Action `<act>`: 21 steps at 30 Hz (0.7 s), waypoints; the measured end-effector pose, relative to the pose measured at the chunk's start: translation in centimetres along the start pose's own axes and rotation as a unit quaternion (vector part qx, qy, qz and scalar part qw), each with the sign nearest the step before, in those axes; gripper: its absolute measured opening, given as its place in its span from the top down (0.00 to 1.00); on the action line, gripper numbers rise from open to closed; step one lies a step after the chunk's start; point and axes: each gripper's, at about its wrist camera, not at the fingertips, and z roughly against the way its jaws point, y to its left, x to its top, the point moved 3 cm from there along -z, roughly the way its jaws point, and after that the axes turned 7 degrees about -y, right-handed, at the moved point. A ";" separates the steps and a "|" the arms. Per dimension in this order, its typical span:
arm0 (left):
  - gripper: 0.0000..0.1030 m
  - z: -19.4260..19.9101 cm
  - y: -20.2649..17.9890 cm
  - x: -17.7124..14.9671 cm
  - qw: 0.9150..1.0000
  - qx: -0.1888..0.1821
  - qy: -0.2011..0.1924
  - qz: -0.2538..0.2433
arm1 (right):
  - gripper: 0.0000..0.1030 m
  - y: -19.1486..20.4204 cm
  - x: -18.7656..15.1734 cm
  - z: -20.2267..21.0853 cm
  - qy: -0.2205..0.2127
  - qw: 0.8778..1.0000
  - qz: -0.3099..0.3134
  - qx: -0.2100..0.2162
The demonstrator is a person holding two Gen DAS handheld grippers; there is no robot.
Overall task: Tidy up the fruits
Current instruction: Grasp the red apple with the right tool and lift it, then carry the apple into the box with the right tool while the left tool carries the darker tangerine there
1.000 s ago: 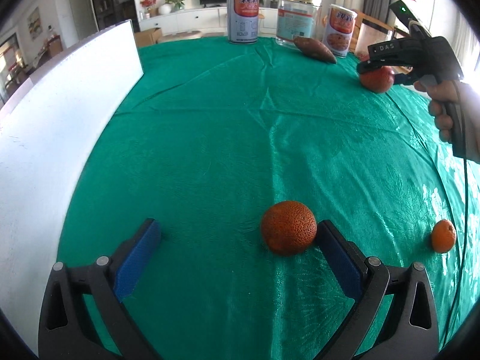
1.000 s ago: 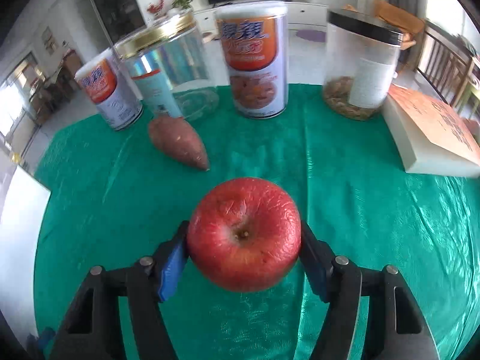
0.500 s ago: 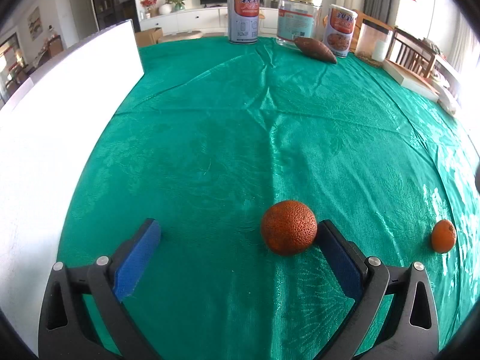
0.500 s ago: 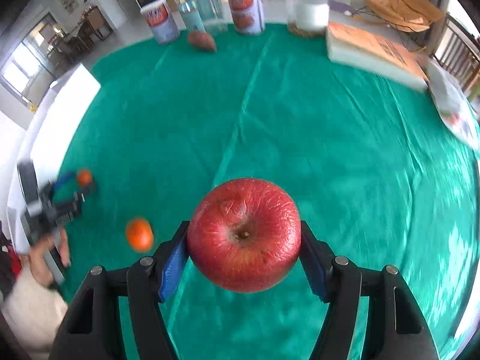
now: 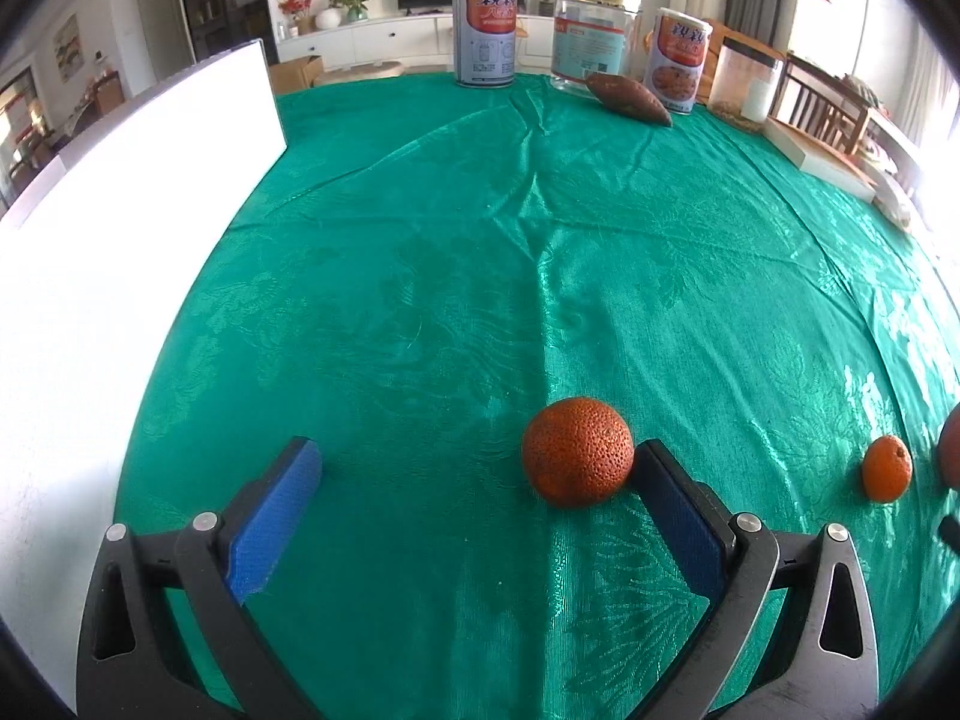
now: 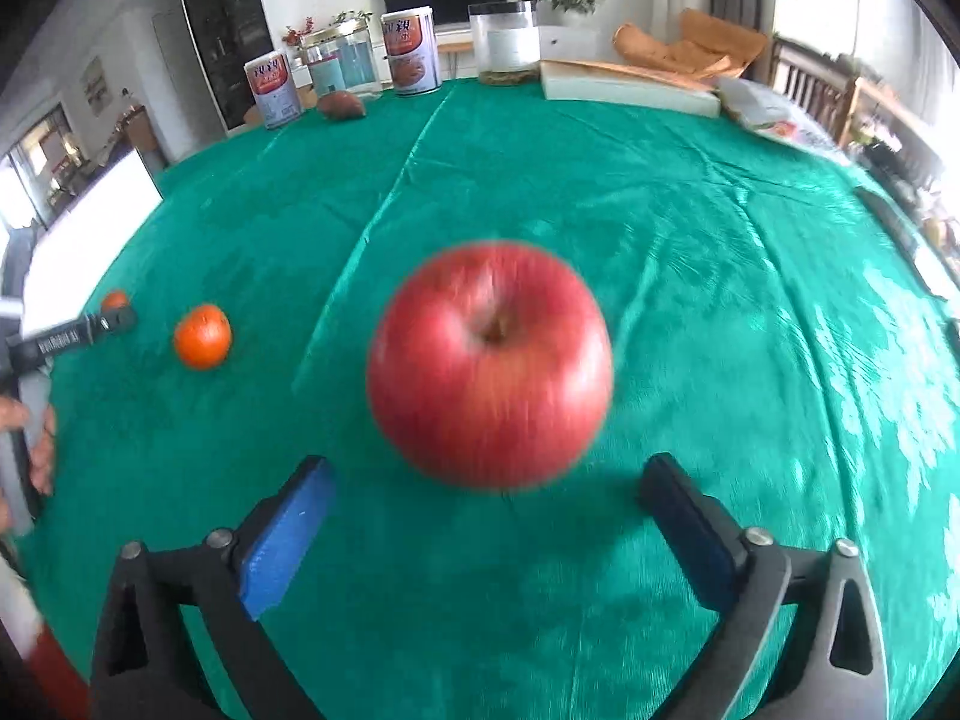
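A red apple (image 6: pixel 489 363), motion-blurred, sits free on the green tablecloth just ahead of my right gripper (image 6: pixel 483 501), which is open wide with nothing between its pads. My left gripper (image 5: pixel 477 483) is open; a rough dark orange (image 5: pixel 577 459) rests on the cloth against the tip of its right pad. A small smooth orange (image 5: pixel 887 468) lies to the right of it; it also shows in the right wrist view (image 6: pixel 203 336). The apple's edge (image 5: pixel 950 447) shows at the far right of the left wrist view.
A white board (image 5: pixel 120 210) stands along the table's left side. At the far edge stand two printed cans (image 5: pixel 485 33), a glass jar (image 5: pixel 595 36), a sweet potato (image 5: pixel 627 99), a clear container (image 5: pixel 744 84) and a flat white box (image 6: pixel 630 93).
My right gripper carried the apple from the far edge to beside the small orange, then opened and let it go. The left gripper and rough orange have not moved.
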 end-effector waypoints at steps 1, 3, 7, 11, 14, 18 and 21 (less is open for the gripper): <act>0.01 0.0 0.0 0.0 1.000 -0.002 0.000 0.000 | 0.00 0.5 -0.3 0.1 0.003 1.000 0.013 -0.018; 0.01 0.1 0.0 -0.1 1.000 -0.012 0.002 -0.005 | 0.00 0.8 -0.5 0.5 0.003 1.000 0.011 -0.018; 0.01 1.2 0.0 -1.0 0.996 -0.055 0.032 -0.058 | 0.00 0.6 -0.4 0.4 0.003 1.000 0.009 -0.017; 0.03 2.2 -0.6 -0.6 0.996 -0.061 0.032 -0.063 | 0.00 0.5 -0.2 0.3 0.002 1.000 0.008 -0.016; 0.21 2.5 -2.4 0.2 0.994 -0.047 0.015 -0.093 | 0.00 0.2 -0.1 0.8 -0.002 1.000 -0.015 0.007; 0.60 1.5 -3.6 0.4 0.993 -0.042 0.030 -0.109 | 0.00 -1.5 1.3 2.4 -0.002 0.996 -0.062 0.057; 0.71 1.8 -3.5 0.4 0.994 -0.037 0.022 -0.102 | 0.00 -1.5 3.1 2.7 0.001 0.998 -0.034 0.054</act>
